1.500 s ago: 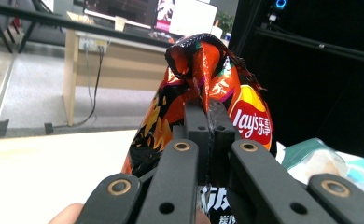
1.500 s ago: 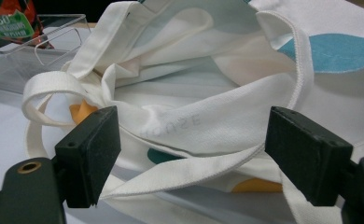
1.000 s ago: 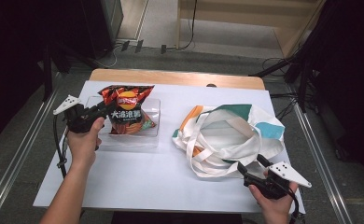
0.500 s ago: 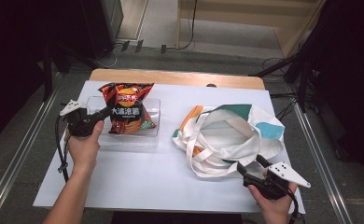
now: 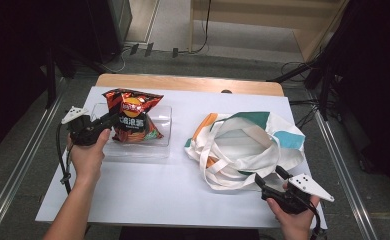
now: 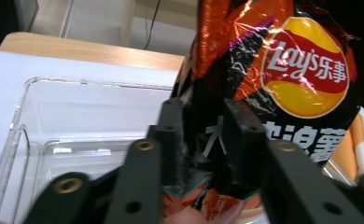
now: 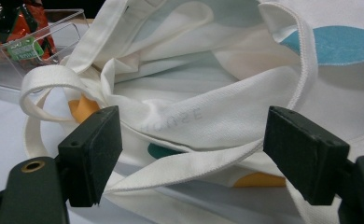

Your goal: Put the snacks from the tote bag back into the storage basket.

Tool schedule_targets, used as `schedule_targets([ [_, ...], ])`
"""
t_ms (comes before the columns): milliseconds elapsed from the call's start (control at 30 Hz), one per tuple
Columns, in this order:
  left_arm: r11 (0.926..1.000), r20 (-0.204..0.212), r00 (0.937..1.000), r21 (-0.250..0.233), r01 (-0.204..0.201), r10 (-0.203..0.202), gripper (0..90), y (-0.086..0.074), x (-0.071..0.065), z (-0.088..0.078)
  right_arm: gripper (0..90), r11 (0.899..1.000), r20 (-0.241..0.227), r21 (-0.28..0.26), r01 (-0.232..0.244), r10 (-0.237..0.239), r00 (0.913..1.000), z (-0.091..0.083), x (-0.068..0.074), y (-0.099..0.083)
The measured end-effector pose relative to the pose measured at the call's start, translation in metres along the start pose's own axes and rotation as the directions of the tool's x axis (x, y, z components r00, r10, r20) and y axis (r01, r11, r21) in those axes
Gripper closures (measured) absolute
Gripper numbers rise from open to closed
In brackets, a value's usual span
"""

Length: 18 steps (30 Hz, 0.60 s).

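The left tool grips the chip bag by its left edge; in the left gripper view its jaws have just been opening, yet the foil is pinched between the pads. The bag stands upright in a clear tray on the table's left half. To the right lies a white tote, mouth open. The right tool sits released at the tote's near edge, straps between its wide jaws.
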<state>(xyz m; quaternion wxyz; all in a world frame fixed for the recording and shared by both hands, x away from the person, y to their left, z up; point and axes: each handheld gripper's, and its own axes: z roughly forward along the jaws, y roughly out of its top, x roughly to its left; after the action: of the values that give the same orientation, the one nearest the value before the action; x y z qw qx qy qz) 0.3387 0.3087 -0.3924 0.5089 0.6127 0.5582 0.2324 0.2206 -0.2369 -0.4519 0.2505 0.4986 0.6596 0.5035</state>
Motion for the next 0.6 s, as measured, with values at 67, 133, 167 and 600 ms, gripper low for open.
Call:
schedule_targets([
  [67, 0.9998, -0.008, 0.9999, -0.012, -0.014, 0.014, 38.1, -0.002, -0.005, -0.003, 20.4, 1.0, 0.003, -0.001, -0.006, 0.006, 1.0, -0.001, -0.001, 0.0],
  [133, 0.9991, -0.028, 0.9988, -0.013, -0.041, 0.04, 22.7, -0.003, -0.011, -0.007, 20.4, 1.0, 0.004, -0.002, -0.006, 0.006, 1.0, -0.001, -0.001, 0.0],
  [167, 0.9977, -0.03, 0.9974, -0.011, -0.066, 0.066, 15.5, -0.005, -0.017, -0.01, 20.4, 1.0, 0.005, -0.003, -0.003, 0.003, 1.0, -0.001, -0.002, 0.0],
  [600, 0.9809, 0.045, 0.98, -0.027, -0.193, 0.194, 0.0, -0.026, -0.047, -0.034, 20.1, 1.0, 0.005, -0.007, -0.002, 0.002, 1.0, -0.001, -0.002, 0.001],
])
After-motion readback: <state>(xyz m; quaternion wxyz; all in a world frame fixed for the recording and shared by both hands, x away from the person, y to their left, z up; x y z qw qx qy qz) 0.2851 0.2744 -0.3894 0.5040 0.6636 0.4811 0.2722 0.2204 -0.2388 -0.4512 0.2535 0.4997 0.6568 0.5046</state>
